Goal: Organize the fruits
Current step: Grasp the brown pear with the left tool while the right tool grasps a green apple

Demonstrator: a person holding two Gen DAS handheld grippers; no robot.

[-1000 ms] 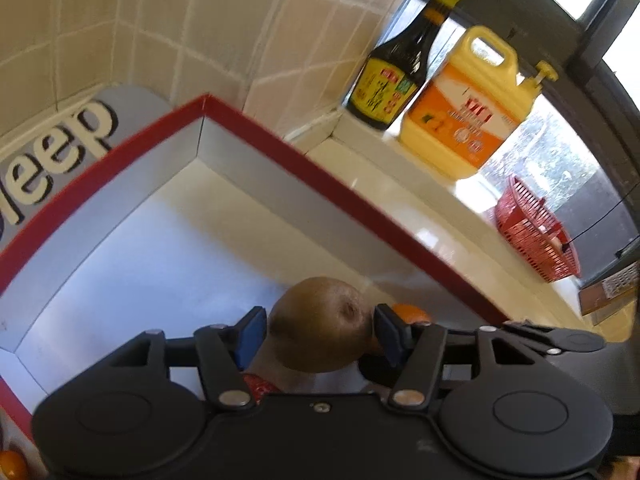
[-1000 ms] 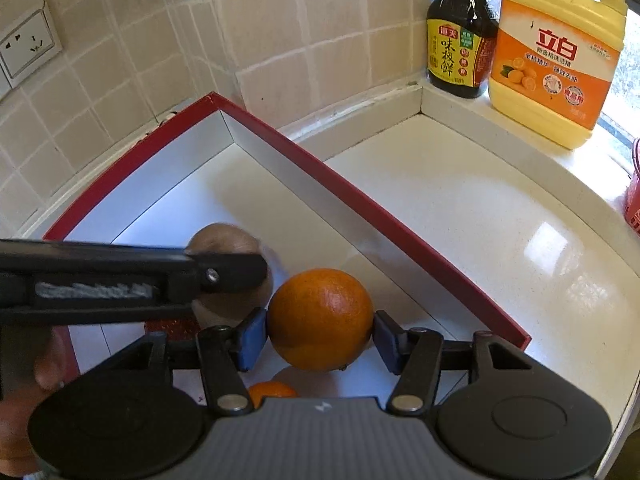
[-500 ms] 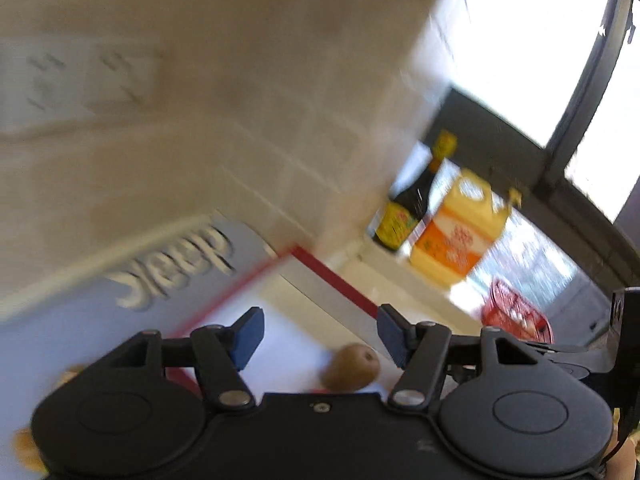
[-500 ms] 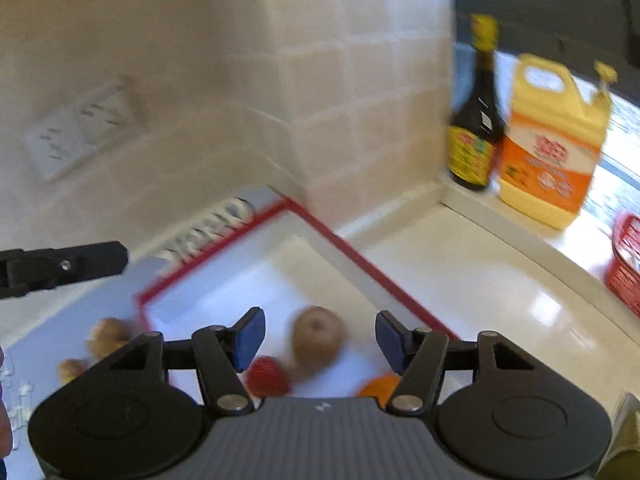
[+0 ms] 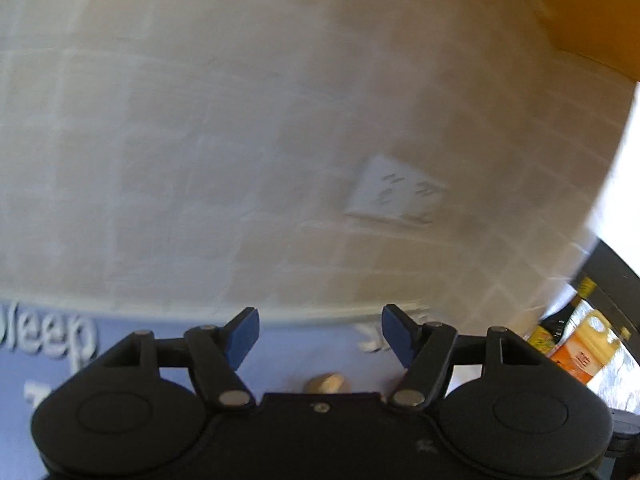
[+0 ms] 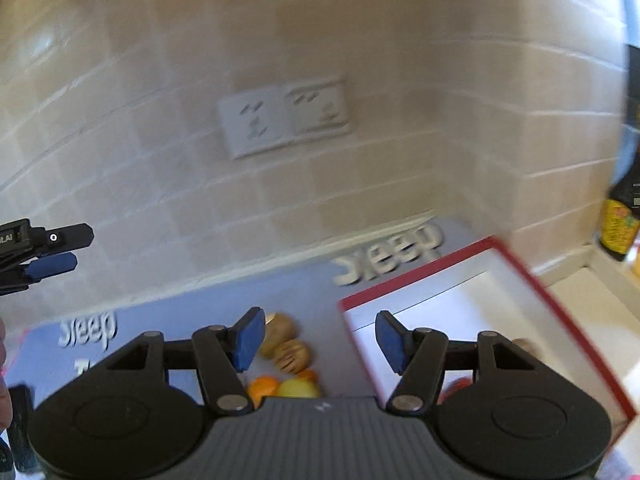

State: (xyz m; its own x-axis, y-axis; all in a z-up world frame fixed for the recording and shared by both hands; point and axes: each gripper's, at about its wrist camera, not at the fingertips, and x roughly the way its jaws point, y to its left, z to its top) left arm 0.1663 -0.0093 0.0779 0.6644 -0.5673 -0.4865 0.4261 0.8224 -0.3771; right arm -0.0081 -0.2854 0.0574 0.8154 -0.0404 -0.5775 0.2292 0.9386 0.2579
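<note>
A blue mat (image 6: pixel 224 304) lay below the tiled wall (image 6: pixel 320 32); both hand-held grippers, left (image 5: pixel 320 334) and right (image 6: pixel 320 338), gaped empty, their earlier fruits released.

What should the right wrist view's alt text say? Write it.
Open right gripper holds nothing, above a blue mat with loose fruit beside a red-rimmed box. Behind is a tiled wall with an outlet.

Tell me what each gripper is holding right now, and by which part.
Nothing. The left gripper and right gripper are both open, with no fruit between their fingers.
</note>
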